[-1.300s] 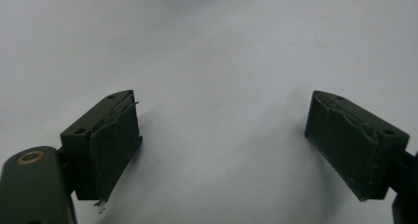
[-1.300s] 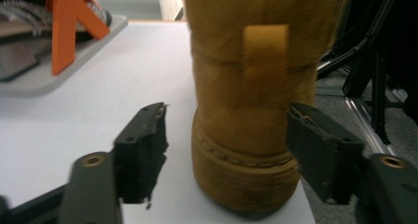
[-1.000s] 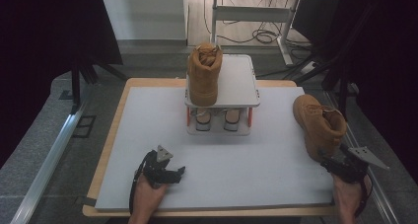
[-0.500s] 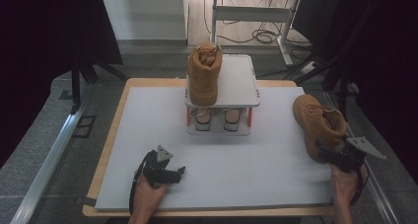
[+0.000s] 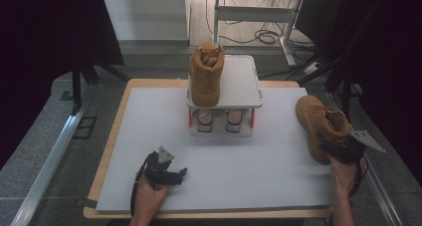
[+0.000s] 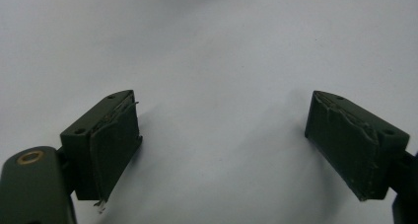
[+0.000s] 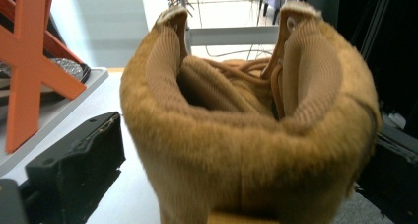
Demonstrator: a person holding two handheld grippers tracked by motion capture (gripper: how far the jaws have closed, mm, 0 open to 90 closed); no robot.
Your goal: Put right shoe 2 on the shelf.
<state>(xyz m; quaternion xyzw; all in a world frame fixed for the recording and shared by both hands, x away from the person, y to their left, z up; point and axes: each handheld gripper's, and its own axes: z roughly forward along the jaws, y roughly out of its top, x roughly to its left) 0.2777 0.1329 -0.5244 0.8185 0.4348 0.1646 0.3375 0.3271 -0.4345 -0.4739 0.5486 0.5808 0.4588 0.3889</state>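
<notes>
A tan boot (image 5: 318,119) stands on the white table (image 5: 224,151) at the right, its toe pointing away from me. My right gripper (image 5: 331,146) is at its heel. In the right gripper view its collar (image 7: 246,135) sits between the spread jaws of the right gripper (image 7: 244,140), which have just been opening. The left pad stands just off the suede. A second tan boot (image 5: 205,79) stands upright on the left of the rack's top shelf (image 5: 239,81). My left gripper (image 5: 180,175) rests on the table near the front, open, with bare tabletop between the jaws of the left gripper (image 6: 222,135).
Under the rack's shelf sit two pale shoes (image 5: 216,120). An orange cross brace (image 7: 29,81) of the rack shows at the left of the right gripper view. Beyond the table are a metal frame and cables (image 5: 263,34) on the floor. Dark curtains flank both sides.
My right hand and gripper have shifted a little away from the table's near edge, along the boot's heel. The boot and the left gripper have stayed put.
</notes>
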